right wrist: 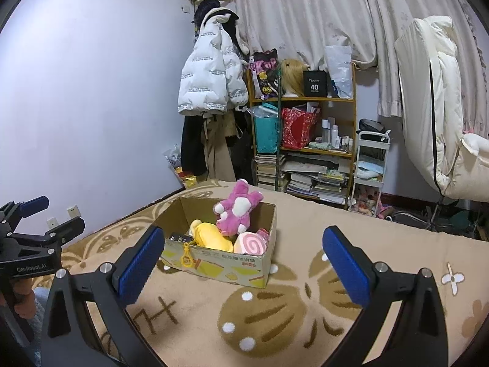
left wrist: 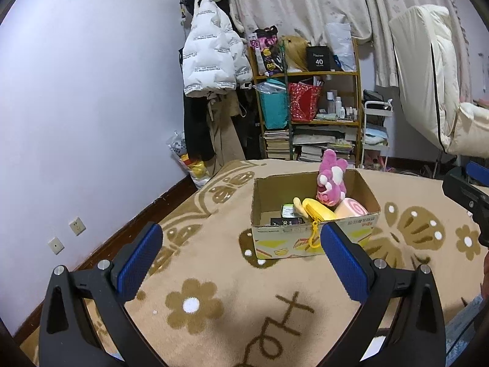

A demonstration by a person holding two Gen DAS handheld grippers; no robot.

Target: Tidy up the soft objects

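A cardboard box (left wrist: 314, 238) is seen standing on a beige carpet (left wrist: 214, 275) patterned with brown flowers, and the soft toys are held inside it. A pink plush rabbit (left wrist: 331, 179) is propped upright against the far wall of the box; a yellow plush (left wrist: 316, 209) and a pink swirl-roll cushion (left wrist: 350, 209) lie side by side at the near wall, and a yellow plastic clip (left wrist: 314, 235) is hung over the near rim. A dark packet (left wrist: 285, 220) is tucked in at the left of the box.

The left gripper (left wrist: 241, 246) is held spread wide with nothing between its blue pads (left wrist: 140, 263); the box lies ahead of it, beyond the fingertips and towards the right-hand finger. The right gripper (right wrist: 243, 249) is likewise opened wide and empty, and the box is seen ahead of it, nearer its left finger, apart from both pads. In the right wrist view the left gripper is visible at the left edge.
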